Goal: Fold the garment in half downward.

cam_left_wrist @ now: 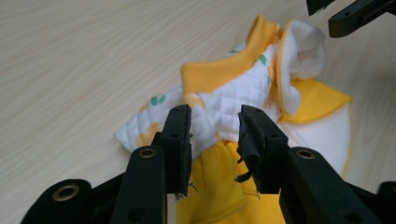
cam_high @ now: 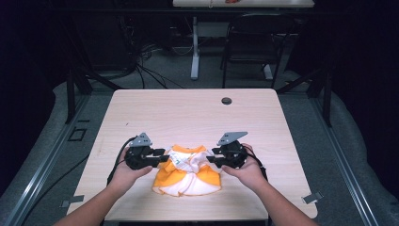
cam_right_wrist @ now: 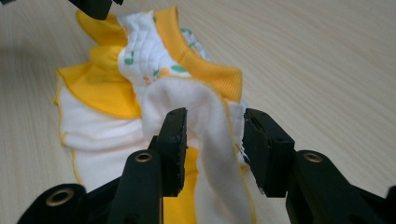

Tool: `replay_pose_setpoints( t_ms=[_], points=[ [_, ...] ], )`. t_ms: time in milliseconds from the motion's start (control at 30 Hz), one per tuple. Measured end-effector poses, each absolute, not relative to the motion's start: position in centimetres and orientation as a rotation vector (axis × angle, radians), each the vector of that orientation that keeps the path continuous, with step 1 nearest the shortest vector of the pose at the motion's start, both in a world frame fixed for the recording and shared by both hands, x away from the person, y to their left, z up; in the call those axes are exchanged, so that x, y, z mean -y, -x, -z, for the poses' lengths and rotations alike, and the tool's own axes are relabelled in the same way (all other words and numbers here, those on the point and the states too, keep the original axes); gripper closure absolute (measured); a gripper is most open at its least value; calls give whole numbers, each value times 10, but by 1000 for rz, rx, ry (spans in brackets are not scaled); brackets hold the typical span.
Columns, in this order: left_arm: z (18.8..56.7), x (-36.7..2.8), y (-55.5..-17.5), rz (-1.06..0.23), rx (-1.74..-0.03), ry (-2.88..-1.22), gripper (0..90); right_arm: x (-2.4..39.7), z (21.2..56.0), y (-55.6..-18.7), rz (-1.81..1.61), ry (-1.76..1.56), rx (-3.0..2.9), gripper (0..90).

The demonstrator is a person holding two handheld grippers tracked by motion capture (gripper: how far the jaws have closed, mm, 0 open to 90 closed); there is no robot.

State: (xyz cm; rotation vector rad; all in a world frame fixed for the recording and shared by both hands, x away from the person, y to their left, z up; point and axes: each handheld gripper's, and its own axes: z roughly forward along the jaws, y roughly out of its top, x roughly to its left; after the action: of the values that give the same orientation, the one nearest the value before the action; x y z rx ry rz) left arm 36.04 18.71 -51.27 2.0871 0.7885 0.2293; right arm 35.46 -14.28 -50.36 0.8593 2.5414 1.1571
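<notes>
The garment (cam_high: 188, 172) is orange-yellow and white — its quilted white part carries small green and orange prints. The table (cam_high: 188, 113) is pale wood grain; both grippers' jaws are black.

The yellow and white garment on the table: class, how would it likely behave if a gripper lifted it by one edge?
The garment would probably droop: it already lies in soft folds. Its quilted white panel looks thick, so it may hold some shape. A fold stands between the right gripper jaws, suggesting cloth bunches rather than slides.

a lab (dark frame rig (cam_high: 75, 89), loose cables (cam_high: 141, 66)).
</notes>
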Motion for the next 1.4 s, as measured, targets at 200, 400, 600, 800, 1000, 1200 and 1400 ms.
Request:
replay_pose_setpoints(
  t_ms=[200, 400, 600, 800, 1000, 1200, 1400],
  points=[
    [512, -186, -380, -238, -860, -2079, 808, 142, 497, -370, -1159, -929, -2490, 730],
    [524, -178, -396, -208, -917, -2085, 897, 132, 513, -387, -1057, -968, -2494, 898],
    [531, -171, -399, -186, -920, -2113, 900, 126, 528, -398, -1032, -1015, -2530, 900],
    [526, -170, -391, -158, -879, -2131, 900, 123, 525, -390, -1057, -968, -2568, 900],
    [519, -173, -379, -144, -838, -2128, 900, 126, 515, -375, -1087, -914, -2579, 900],
    [514, -174, -364, -118, -792, -2137, 900, 125, 509, -361, -1113, -863, -2598, 900],
    [515, -174, -347, -91, -750, -2156, 900, 122, 513, -344, -1107, -807, -2652, 900]
  ],
)
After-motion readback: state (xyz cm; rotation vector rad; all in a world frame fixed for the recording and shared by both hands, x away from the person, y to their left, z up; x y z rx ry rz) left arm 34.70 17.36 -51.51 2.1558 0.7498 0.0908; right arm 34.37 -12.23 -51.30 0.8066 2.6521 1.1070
